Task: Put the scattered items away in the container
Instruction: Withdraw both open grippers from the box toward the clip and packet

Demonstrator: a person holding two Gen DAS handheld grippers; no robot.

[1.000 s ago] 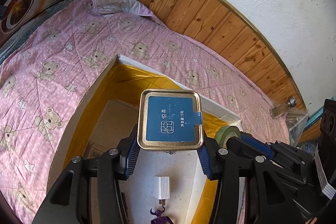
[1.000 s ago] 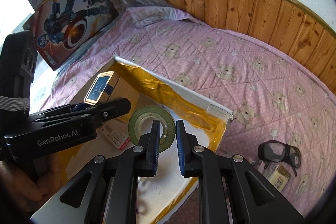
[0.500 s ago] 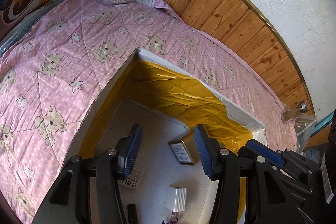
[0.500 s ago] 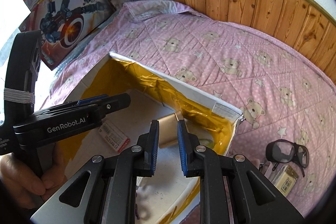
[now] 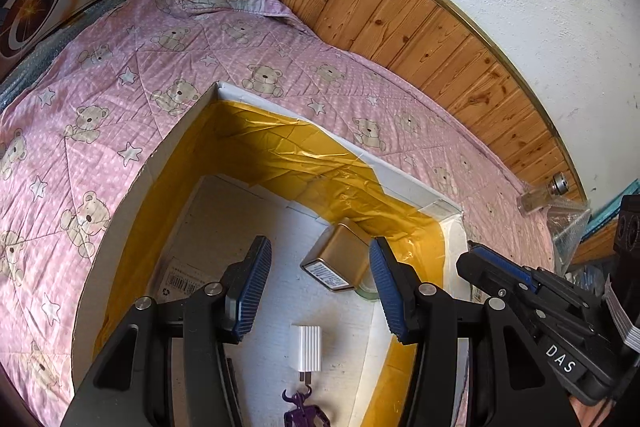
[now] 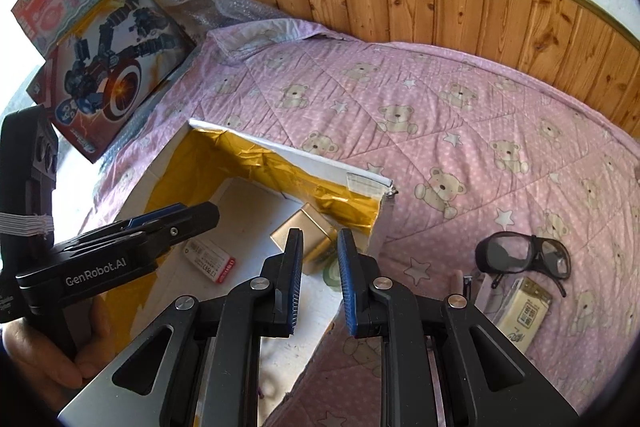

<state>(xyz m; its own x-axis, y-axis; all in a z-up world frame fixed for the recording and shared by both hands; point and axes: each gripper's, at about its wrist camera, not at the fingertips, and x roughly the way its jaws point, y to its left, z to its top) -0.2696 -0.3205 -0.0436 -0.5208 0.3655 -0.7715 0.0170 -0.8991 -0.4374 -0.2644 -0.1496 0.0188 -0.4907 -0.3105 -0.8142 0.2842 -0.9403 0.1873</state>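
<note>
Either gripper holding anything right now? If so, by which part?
Nothing held. Left gripper is open above the gold tin lying in the box. Right gripper is open, fingers empty.

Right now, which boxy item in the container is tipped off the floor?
The gold tin, leaning against the foil-lined far wall. The white charger and labelled flat pack lie flat.

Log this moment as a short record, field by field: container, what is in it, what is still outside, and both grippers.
container: open box, gold foil lining, on pink bear quilt
inside: gold tin tipped on its side, white charger, purple toy, tape roll under the tin
outside: goggles, yellow packet
left gripper: open, empty, over box
right gripper: open, empty
</note>
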